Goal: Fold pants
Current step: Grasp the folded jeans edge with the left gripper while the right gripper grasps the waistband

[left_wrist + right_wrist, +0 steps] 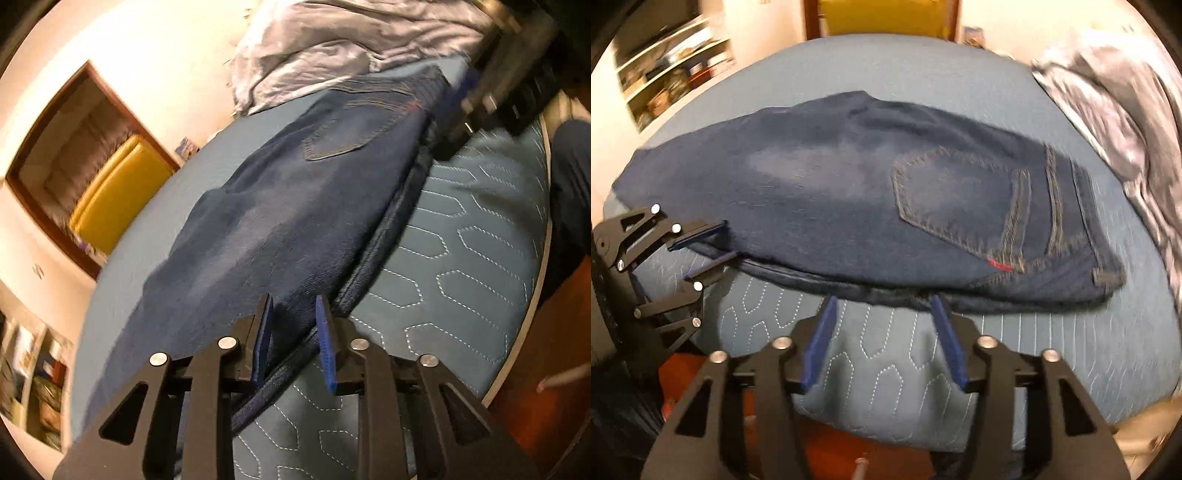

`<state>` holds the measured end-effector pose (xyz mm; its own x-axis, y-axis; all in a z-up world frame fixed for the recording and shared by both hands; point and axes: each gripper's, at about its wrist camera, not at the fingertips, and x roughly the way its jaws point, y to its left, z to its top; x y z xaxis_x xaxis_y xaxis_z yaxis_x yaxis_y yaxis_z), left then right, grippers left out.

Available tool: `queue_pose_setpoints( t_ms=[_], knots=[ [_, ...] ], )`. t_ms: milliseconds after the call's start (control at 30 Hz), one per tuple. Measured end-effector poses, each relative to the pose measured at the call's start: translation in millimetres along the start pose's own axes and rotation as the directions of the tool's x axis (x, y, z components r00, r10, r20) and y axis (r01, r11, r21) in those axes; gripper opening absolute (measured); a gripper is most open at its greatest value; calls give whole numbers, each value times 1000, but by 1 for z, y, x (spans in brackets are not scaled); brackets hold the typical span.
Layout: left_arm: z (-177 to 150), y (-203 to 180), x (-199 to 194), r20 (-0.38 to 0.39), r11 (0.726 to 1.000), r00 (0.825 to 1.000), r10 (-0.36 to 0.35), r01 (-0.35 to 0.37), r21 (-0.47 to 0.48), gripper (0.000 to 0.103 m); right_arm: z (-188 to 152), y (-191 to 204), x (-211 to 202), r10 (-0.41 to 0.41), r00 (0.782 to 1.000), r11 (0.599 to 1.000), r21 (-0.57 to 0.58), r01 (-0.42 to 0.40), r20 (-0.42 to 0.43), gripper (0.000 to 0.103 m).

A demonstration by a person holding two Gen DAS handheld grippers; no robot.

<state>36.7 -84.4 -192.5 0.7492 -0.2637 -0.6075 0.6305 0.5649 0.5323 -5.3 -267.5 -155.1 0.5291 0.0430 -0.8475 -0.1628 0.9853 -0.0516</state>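
**Both tongs at the near edge of the pants**

The pants (864,206) lie folded lengthwise on the bed (886,354), long axis running left to right, waistband at the right. The left tongs (716,243) stand narrow around the near hem edge at the leg end, not visibly pinching. The right tongs (884,302) gape wide, empty, just short of that edge's middle.

Left wrist cam sits low and close over the near edge of the dark blue denim jeans (295,206), rolled sideways, looking along them across the teal quilted mattress (461,258) toward the yellow panel in a brown frame (118,192). Right wrist cam looks down from the mattress's near side, square onto the jeans (849,192), a bit further back. Both share the jeans, mattress, crumpled grey sheet (1115,122) and yellow panel.
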Motion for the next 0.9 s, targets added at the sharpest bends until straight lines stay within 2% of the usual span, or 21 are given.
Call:
queue_pose_setpoints(
  t_ms=[67, 200, 300, 367, 433, 467, 533, 600, 733, 900],
  knots=[
    [2, -4, -3, 3, 1000, 1000, -3, 3, 26, 21, 0, 2, 4, -47, 999, 997, -62, 46, -8, 60],
    [5, -11, -7, 12, 999, 1000, -1, 1, 50, 21, 7, -4, 15, -73, 997, 988, -141, 69, -19, 57],
    [11, -14, 1, -1, 999, 1000, 3, -3, 54, 21, 13, -8, 24, -81, 996, 980, -183, 73, -33, 47],
    [13, -19, 3, 5, 998, 1000, 13, -13, 69, 21, 15, -9, 30, -50, 998, 976, -213, 39, -47, 33],
    [17, -21, 6, 6, 997, 1000, 15, -15, 81, 20, 16, -10, 32, 10, 998, 978, -210, -23, -63, 11],
    [17, -22, 6, 4, 996, 1000, 12, -12, 84, 17, 16, -10, 32, 21, 998, 977, -212, -34, -64, 6],
    [18, -25, 7, 8, 995, 1000, 5, -6, 102, 16, 15, -11, 31, 43, 996, 974, -220, -58, -73, 2],
    [19, -22, 7, 10, 997, 1000, -16, 15, 77, 14, 14, -13, 27, 64, 995, 975, -208, -78, -73, 1],
    [21, -18, 7, 12, 997, 998, -68, 67, 36, 2, 8, -13, 19, 75, 994, 973, -214, -90, -77, 1],
    [14, -12, -2, 21, 990, 991, -135, 136, -33, 1, -4, -10, 19, 49, 994, 971, -228, -71, -103, 0]
  ],
)
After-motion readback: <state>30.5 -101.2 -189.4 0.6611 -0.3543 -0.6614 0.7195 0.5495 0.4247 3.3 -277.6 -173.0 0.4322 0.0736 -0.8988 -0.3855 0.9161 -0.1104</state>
